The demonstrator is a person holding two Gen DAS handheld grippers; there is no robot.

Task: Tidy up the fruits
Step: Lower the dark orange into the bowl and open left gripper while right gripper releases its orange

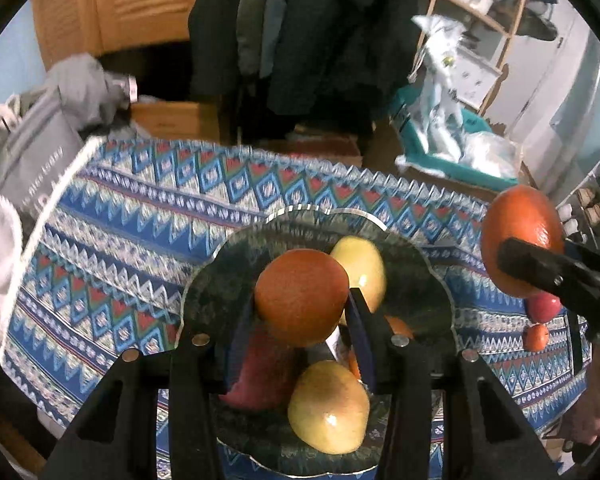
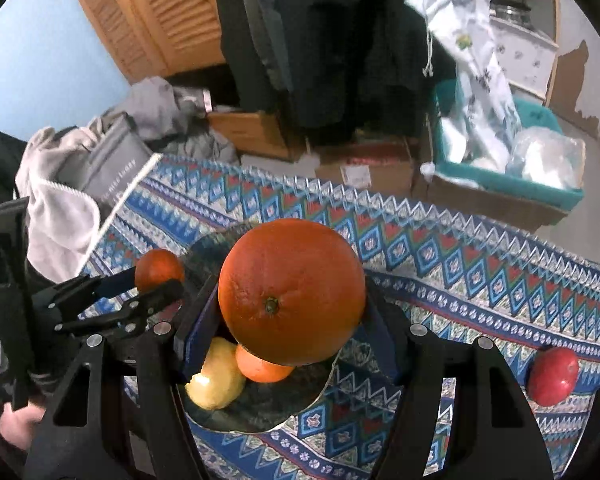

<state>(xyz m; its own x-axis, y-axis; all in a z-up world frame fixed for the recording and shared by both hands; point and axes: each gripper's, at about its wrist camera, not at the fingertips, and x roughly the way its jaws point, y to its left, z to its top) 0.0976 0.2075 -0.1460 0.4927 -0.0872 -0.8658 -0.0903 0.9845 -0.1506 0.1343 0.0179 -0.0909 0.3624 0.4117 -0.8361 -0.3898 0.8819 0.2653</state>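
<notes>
Orange fruit filled both grippers above a blue patterned tablecloth [image 1: 112, 216]. At left, the left gripper [image 1: 300, 320] had its jaws closed on a smaller orange [image 1: 302, 298], held directly over a dark glass plate [image 1: 428, 288] with a scalloped rim. Already on that plate lay two yellow apples [image 1: 328, 408], a red apple [image 1: 260, 376] and a small orange fruit [image 1: 398, 326], partly hidden behind the fingers. Further right, the right gripper [image 2: 292, 304] was clamped on a large orange [image 2: 292, 292], poised above the plate's right edge, where a yellow apple and the small orange fruit showed beneath it. At far right, another red apple [image 2: 553, 376] sat on the cloth, well apart from the plate, not yet gathered; a small tangerine-like fruit [image 1: 536, 337] lay near it in the left wrist view. The plate looked crowded, so an orange released onto rounded fruit could likely roll off over the low rim, and the two grippers, converging on the same plate, risked knocking one another.
</notes>
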